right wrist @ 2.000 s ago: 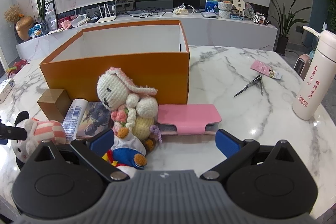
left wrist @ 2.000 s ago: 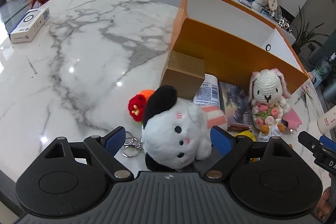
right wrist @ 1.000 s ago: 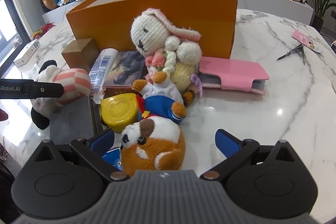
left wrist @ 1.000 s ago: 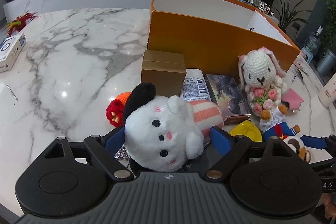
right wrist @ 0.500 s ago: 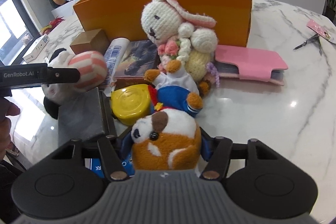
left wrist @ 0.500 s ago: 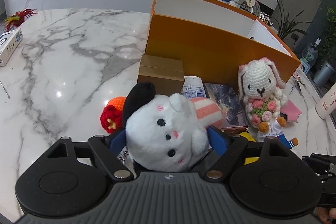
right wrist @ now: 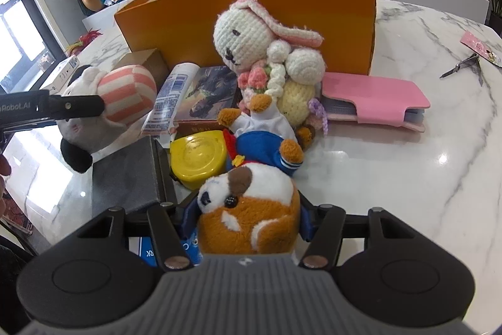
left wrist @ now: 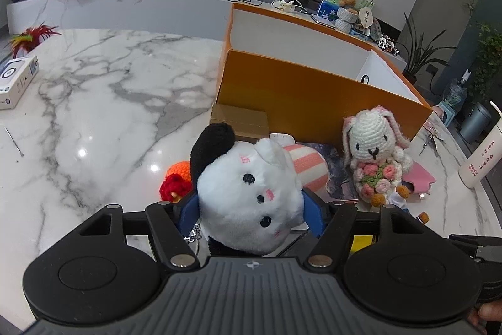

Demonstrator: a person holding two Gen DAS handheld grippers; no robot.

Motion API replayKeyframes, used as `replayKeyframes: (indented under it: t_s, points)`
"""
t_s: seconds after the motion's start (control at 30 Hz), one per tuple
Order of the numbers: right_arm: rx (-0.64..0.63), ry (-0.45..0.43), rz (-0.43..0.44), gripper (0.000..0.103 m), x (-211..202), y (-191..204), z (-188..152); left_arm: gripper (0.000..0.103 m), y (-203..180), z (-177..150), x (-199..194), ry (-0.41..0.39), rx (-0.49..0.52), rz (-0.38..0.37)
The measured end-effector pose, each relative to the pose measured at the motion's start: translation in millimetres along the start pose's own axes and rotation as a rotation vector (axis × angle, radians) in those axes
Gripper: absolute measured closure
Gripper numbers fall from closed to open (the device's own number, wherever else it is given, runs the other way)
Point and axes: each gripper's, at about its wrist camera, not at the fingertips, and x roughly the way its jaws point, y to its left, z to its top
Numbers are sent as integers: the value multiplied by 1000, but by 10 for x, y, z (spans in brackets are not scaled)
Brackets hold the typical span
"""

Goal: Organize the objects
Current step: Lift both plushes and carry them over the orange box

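A white plush dog (left wrist: 248,187) with a black ear and a pink striped body lies low in the left wrist view. My left gripper (left wrist: 251,208) has its jaws closing, and both blue pads press the dog's head. In the right wrist view a brown and white plush dog (right wrist: 251,203) in a blue sailor suit sits between my right gripper (right wrist: 244,217) pads. Its jaws are closing too and squeeze the head. Behind the toys stands the open orange box (left wrist: 313,90), with a crochet rabbit (right wrist: 244,36) leaning on its front wall.
On the marble table in front of the box lie a small cardboard box (left wrist: 241,118), a tube (right wrist: 171,96), a book (right wrist: 210,96), a yellow lid (right wrist: 197,156), a pink case (right wrist: 373,96) and a grey notebook (right wrist: 125,175). A white bottle (left wrist: 483,159) stands at the right, scissors (right wrist: 461,66) farther off.
Both pairs of jaws have narrowed from wide open: the left onto the white plush dog's head, the right onto the brown and white plush dog's head. Both hands barely shifted.
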Motion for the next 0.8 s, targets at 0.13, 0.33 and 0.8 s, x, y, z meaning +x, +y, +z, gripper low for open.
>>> replayKeyframes:
  t_s: [0.13, 0.33, 0.8]
  points:
    - [-8, -2, -6, 42, -16, 9, -8, 25, 19, 6, -25, 2, -12, 8]
    - [-11, -18, -17, 42, -77, 1, -7, 25, 4, 2, -103, -7, -5, 17]
    - [24, -119, -12, 43, -387, -70, 41, 25, -57, 6, -251, -37, 1, 22]
